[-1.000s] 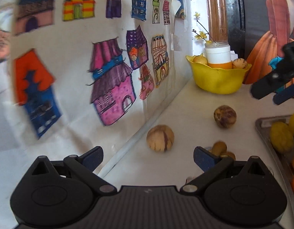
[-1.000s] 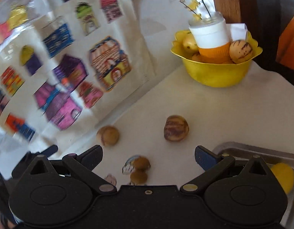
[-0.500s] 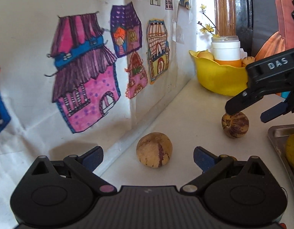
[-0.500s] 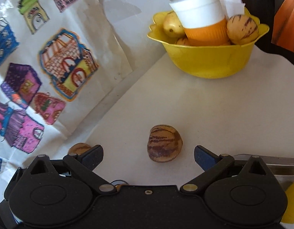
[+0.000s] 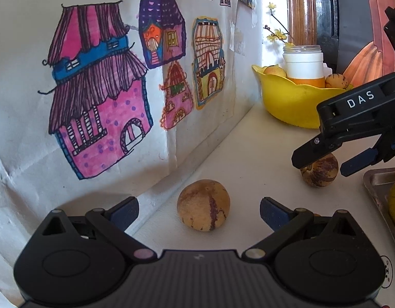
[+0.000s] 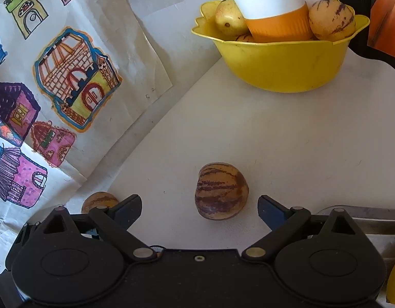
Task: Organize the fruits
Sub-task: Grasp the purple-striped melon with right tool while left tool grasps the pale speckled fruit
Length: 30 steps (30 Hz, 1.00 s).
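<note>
Both grabs pending: right gripper jaws closing around striped fruit, no contact; left gripper apart around pale fruit; yellow bowl part-filled.

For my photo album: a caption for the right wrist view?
Open right tongs, closing, straddle a striped fruit below the yellow bowl.

Striped fruit — between closing right hand-held gripper
</note>
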Each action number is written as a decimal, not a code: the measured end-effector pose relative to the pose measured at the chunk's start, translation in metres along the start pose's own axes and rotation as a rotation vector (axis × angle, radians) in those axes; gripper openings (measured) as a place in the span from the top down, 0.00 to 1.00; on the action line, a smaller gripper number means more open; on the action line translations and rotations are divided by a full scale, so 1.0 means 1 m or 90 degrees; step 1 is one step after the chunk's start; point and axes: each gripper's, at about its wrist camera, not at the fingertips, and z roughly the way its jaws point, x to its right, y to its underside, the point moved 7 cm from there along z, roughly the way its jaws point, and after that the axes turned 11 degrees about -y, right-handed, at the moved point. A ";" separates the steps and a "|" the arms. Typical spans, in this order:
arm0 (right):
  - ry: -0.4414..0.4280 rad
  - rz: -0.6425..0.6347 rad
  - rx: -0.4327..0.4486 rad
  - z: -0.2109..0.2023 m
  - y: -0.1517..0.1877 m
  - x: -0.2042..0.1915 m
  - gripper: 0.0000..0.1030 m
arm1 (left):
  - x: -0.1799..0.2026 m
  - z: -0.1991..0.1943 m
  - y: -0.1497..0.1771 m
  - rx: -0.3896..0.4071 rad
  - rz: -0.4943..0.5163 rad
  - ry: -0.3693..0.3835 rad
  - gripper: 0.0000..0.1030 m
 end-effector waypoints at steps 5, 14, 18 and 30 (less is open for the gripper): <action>0.001 0.007 -0.001 0.004 0.000 0.001 0.10 | 0.000 0.001 0.002 -0.003 0.004 -0.002 0.00; 0.016 0.008 0.002 0.009 -0.003 0.004 0.22 | 0.001 0.002 0.007 -0.015 0.000 0.013 0.00; 0.021 0.006 -0.002 0.013 -0.004 0.005 0.27 | -0.001 0.004 0.006 -0.014 -0.006 0.009 0.00; 0.040 -0.008 0.010 0.013 -0.007 0.007 0.41 | 0.002 0.009 0.004 -0.012 -0.013 0.008 0.01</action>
